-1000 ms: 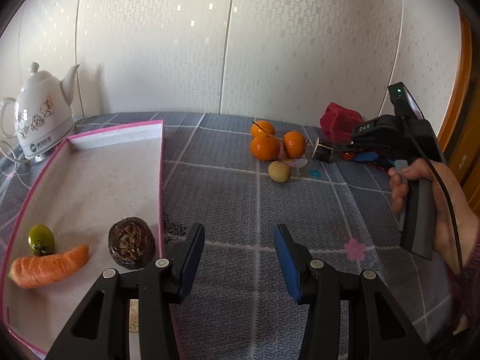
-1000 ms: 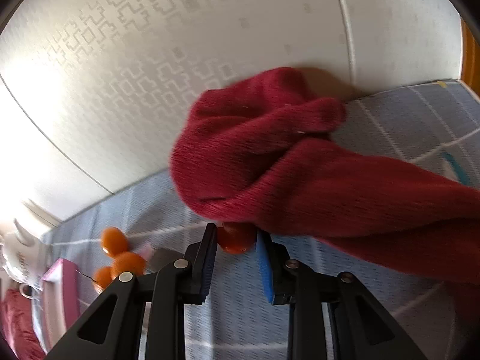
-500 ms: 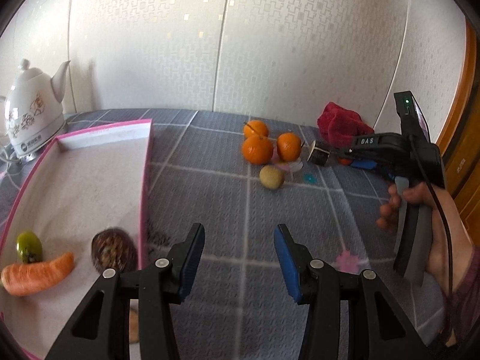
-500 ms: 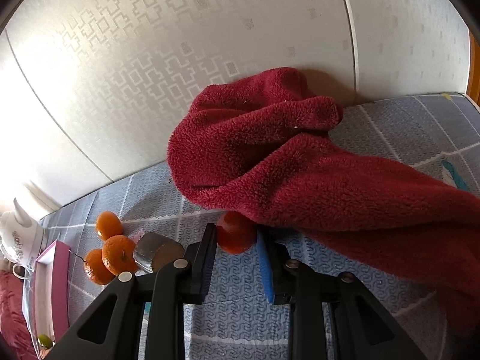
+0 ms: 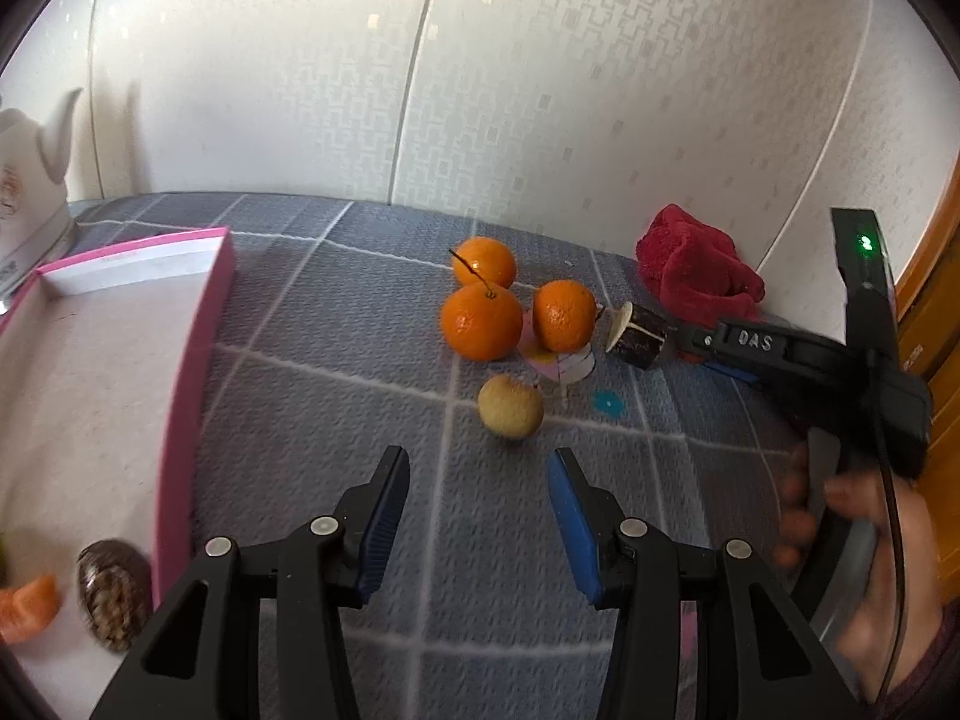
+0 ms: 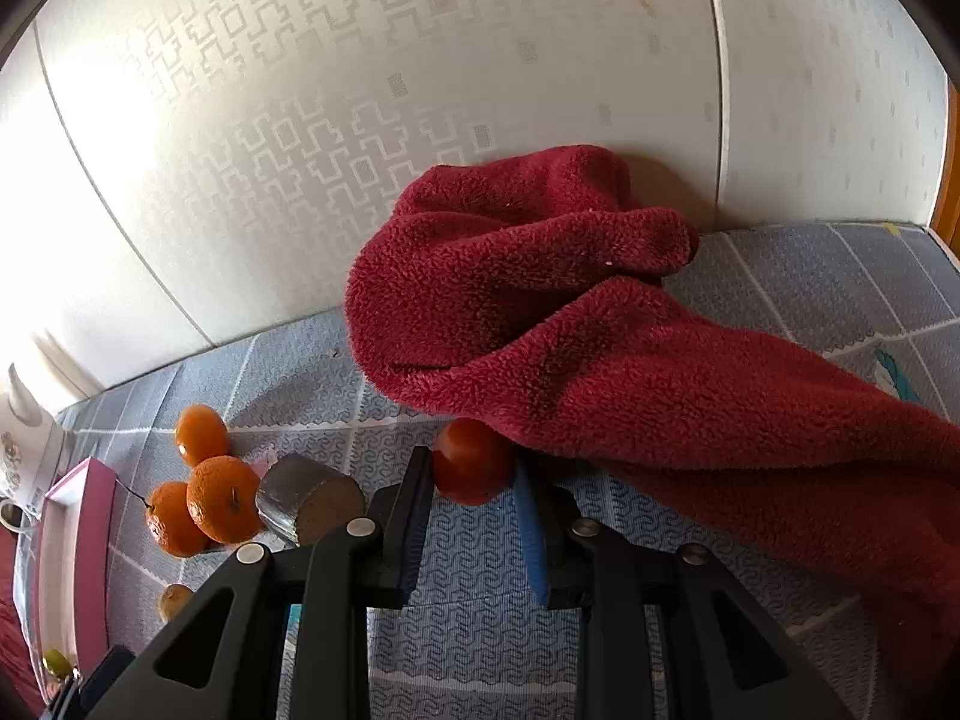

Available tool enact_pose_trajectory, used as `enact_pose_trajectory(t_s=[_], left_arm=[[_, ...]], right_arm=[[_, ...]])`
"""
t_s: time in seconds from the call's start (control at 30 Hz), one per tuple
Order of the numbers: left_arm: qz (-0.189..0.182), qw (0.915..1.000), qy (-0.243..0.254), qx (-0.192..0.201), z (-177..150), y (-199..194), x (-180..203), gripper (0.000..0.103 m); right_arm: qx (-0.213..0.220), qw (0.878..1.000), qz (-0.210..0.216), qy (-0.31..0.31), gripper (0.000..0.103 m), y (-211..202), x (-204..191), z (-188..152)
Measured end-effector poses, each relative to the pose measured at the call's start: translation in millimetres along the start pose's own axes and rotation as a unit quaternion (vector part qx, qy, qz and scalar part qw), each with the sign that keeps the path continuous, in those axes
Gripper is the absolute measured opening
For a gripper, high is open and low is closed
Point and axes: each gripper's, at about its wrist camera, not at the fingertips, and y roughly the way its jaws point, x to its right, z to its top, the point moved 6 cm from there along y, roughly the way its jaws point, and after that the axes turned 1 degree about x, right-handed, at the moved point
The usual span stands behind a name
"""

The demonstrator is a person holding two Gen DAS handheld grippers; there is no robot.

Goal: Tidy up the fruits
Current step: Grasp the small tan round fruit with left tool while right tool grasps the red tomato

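Observation:
My right gripper (image 6: 471, 471) is shut on a small red tomato (image 6: 471, 468) at the edge of a red towel (image 6: 600, 324); it also shows in the left wrist view (image 5: 690, 351). My left gripper (image 5: 480, 480) is open and empty above the grey mat, just short of a small tan round fruit (image 5: 510, 405). Three oranges (image 5: 483, 315) sit beyond it. A pink-rimmed tray (image 5: 186, 360) at the left holds a dark passion fruit (image 5: 114, 594) and a carrot (image 5: 27, 603).
A cut dark cylinder piece (image 5: 639, 333) lies between the oranges and the towel (image 5: 696, 270). A white kettle (image 5: 30, 192) stands at the far left. A patterned wall closes the back. A wooden frame edge (image 5: 936, 276) is at the right.
My left gripper has moved right and forward from the tray toward the tan fruit. My right gripper has drawn back from the towel with the tomato held.

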Motion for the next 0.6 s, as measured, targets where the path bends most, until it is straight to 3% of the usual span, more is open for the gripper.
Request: enact_pose_trajectory(t_s=[0.33,0.47,0.6], left_arm=[[0.008,0.9998,0.011,-0.013,17,34,15,0.048],[0.004,0.9998,0.008,-0.020,19,42,13,0.028],[-0.008,0.9998,0.000,-0.019,10,33,11,0.027]], right_arm=[[0.000,1.000,-0.007,-0.002,0.027,10,-4,3],[0.000,1.000,-0.016,-0.013,0.027,11,-5,4],[0.001,0.999,-0.026,-0.025,0.027,13,-9,3]])
